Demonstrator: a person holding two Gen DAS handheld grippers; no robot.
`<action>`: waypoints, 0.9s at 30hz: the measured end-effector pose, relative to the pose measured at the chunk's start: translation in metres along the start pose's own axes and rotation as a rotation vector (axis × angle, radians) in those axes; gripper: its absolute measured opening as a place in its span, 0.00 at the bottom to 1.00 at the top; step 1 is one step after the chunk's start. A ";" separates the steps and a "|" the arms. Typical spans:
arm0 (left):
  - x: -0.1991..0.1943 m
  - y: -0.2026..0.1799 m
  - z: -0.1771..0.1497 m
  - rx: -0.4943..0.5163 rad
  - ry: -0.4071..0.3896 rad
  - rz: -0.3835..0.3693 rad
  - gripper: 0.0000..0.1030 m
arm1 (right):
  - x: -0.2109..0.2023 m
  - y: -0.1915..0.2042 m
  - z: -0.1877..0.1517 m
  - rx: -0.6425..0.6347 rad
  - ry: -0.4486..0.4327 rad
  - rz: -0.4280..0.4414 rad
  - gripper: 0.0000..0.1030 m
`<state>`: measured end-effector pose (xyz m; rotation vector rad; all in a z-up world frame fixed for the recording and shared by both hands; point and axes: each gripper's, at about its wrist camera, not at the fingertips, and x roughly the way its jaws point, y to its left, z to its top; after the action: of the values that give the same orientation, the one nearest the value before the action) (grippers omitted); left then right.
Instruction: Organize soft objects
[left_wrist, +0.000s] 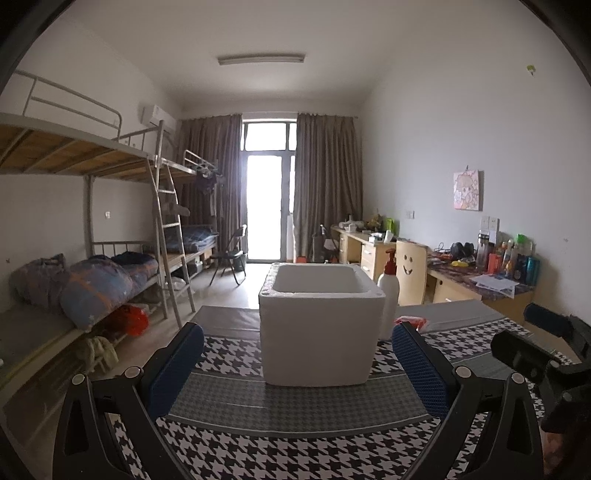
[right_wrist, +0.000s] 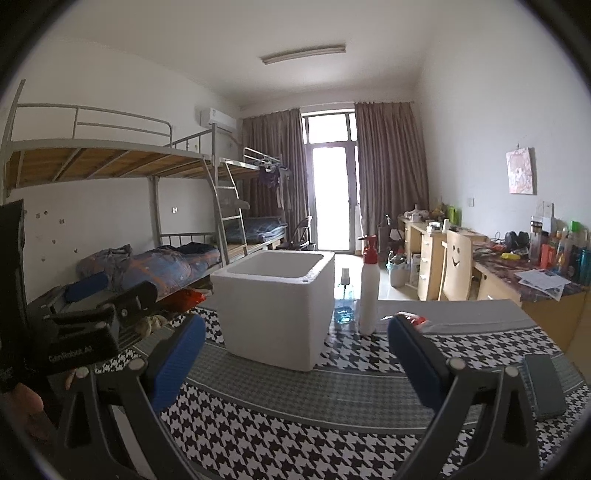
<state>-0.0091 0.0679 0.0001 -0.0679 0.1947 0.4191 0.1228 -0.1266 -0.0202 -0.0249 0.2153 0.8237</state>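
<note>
**A:** So in your left wrist view, your left gripper (left_wrist: 297, 354) had its blue pads (left_wrist: 177, 360) spread wide with nothing between them, hovering over the houndstooth cloth (left_wrist: 295, 454). The white foam box (left_wrist: 320, 325) sat dead ahead on the cloth, top open, and from that low angle you couldn't see whether anything was inside. My guess is you lined up on it because that's where the soft stuff goes. The white pump bottle (left_wrist: 388, 291) stood just beside its right wall, with a red packet (left_wrist: 413, 321) peeking over your right pad.

**B:** And the other camera?

**A:** In the right wrist view, your right gripper (right_wrist: 295, 354) was also wide open and empty. The box sat a bit left of centre there, with the pump bottle and a small blue spray bottle (right_wrist: 344, 299) next to it. A dark flat case (right_wrist: 545, 386) lay on the cloth off to the right. Your left gripper's body showed at the left edge, so you held both side by side. Honestly, no obvious soft object was on the table. The red packet was half hidden, so I couldn't tell what it was.
</note>
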 end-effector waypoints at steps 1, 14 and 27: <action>0.000 0.000 0.000 0.001 0.001 -0.004 0.99 | 0.000 0.000 -0.001 0.001 0.003 0.000 0.98; -0.001 -0.007 -0.009 0.031 0.024 -0.034 0.99 | -0.005 -0.005 -0.009 0.022 -0.002 -0.037 0.98; 0.000 -0.011 -0.012 0.040 0.031 -0.043 0.99 | -0.006 -0.006 -0.012 0.027 0.009 -0.043 0.98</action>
<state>-0.0065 0.0563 -0.0115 -0.0394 0.2315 0.3717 0.1209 -0.1364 -0.0307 -0.0074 0.2336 0.7783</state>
